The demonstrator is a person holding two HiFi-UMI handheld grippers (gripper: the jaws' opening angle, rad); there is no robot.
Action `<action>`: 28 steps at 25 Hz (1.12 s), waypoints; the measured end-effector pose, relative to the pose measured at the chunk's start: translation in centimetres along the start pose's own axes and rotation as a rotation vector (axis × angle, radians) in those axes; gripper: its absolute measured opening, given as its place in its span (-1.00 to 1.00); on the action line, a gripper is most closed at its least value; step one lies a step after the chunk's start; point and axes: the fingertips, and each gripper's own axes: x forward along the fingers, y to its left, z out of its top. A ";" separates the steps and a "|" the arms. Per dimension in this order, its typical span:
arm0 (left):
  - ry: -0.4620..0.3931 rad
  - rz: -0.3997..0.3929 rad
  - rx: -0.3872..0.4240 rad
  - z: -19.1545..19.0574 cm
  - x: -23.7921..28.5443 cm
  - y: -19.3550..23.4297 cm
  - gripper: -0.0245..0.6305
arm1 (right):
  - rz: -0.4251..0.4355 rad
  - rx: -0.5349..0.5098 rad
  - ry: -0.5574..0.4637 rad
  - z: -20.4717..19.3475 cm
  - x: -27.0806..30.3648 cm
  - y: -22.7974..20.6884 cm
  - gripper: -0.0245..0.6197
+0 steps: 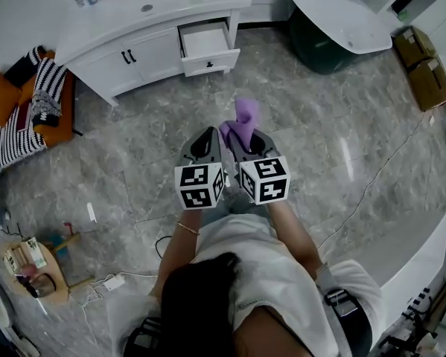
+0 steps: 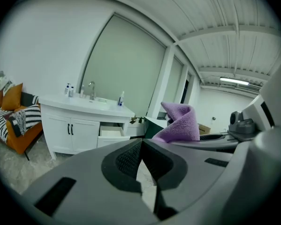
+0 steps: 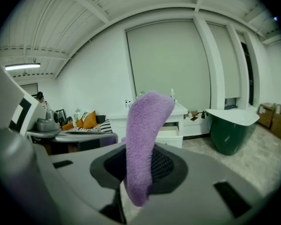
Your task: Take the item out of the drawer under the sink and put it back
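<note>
A purple towel (image 1: 241, 123) stands folded between the jaws of my right gripper (image 1: 245, 141), which is shut on it. In the right gripper view the purple towel (image 3: 142, 142) rises upright from the pads. My left gripper (image 1: 205, 146) is held close beside the right one, shut with nothing in it; its pads (image 2: 131, 159) meet. The towel (image 2: 180, 123) shows at its right. Ahead, the white vanity (image 1: 126, 47) carries the sink (image 1: 147, 7), and its drawer (image 1: 206, 47) stands pulled out, some way from both grippers.
A dark green bathtub (image 1: 334, 28) sits to the right of the vanity. An orange sofa with striped cushions (image 1: 25, 106) lies at the left. Cardboard boxes (image 1: 424, 69) are at the far right. A small wooden stool with clutter (image 1: 33, 270) and cables lie on the marble floor behind.
</note>
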 end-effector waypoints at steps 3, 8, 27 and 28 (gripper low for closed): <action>0.002 0.008 -0.002 0.3 0.2 0.8 -0.92 | 0.003 -0.001 0.005 0.2 0.4 0.4 -0.64; 0.021 0.011 0.016 0.0 1.0 1.2 -0.92 | 0.039 -0.011 0.051 -0.6 1.7 0.3 -0.64; 0.058 0.033 -0.061 1.5 7.7 5.4 -0.92 | 0.045 0.022 0.004 3.5 9.1 -4.3 -0.64; 0.058 0.034 -0.054 1.8 8.3 5.4 -0.92 | 0.049 0.022 0.011 3.6 9.7 -4.6 -0.64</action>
